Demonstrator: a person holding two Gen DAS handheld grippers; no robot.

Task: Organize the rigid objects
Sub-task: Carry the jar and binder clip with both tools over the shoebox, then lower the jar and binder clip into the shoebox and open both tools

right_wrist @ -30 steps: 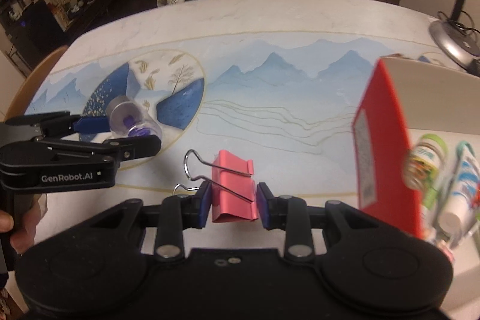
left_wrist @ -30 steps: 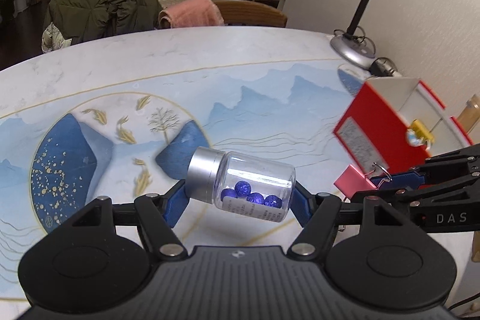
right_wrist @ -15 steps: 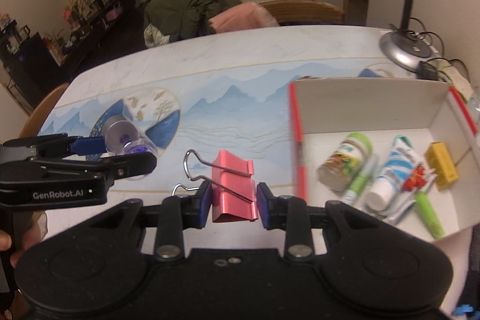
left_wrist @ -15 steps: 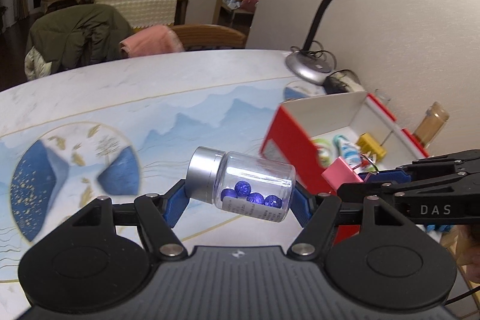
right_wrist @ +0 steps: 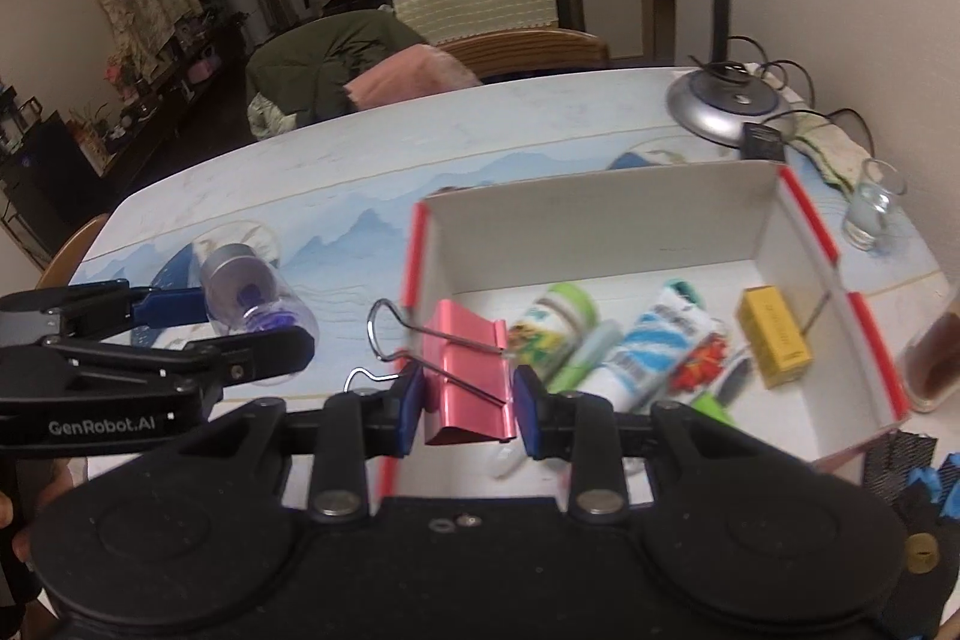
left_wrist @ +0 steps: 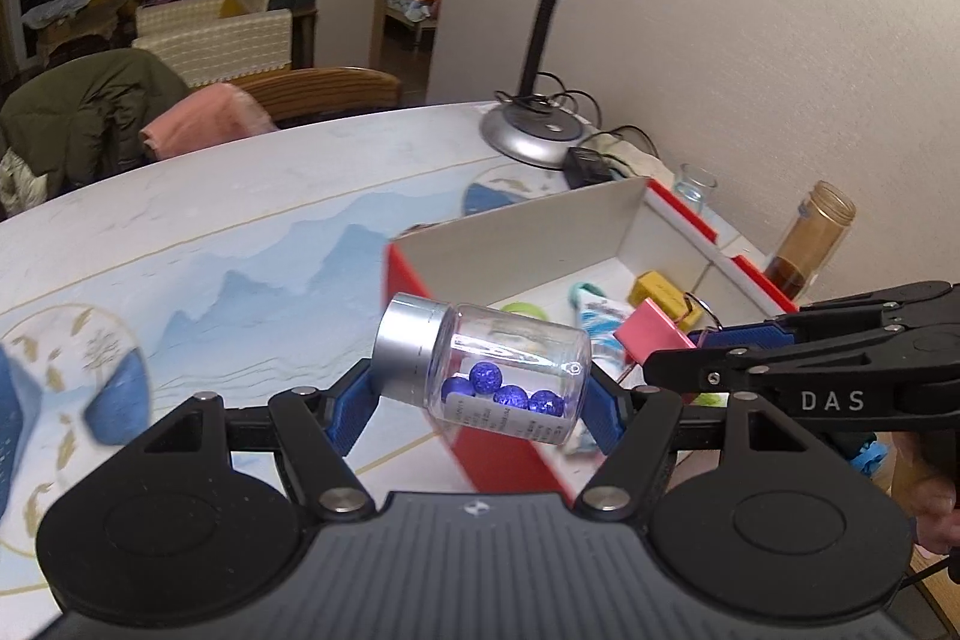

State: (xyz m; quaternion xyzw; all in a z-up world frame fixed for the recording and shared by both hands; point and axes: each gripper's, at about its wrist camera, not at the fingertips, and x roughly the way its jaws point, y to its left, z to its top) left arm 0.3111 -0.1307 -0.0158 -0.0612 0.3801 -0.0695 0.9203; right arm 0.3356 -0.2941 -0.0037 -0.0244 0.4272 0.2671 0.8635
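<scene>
Left tongs (left_wrist: pixel 480 397) grip jar (left_wrist: pixel 486 367), 4 blue beads (left_wrist: pixel 501 391) inside.

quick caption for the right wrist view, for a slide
Right tool holds a pink binder clip over the red-edged box; left tool carries a clear jar of blue beads.

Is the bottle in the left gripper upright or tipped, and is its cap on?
Tipped: the clear bottle lies nearly sideways in the left gripper, silver cap on, pointing left, blue balls pooled on its lower side.
</scene>
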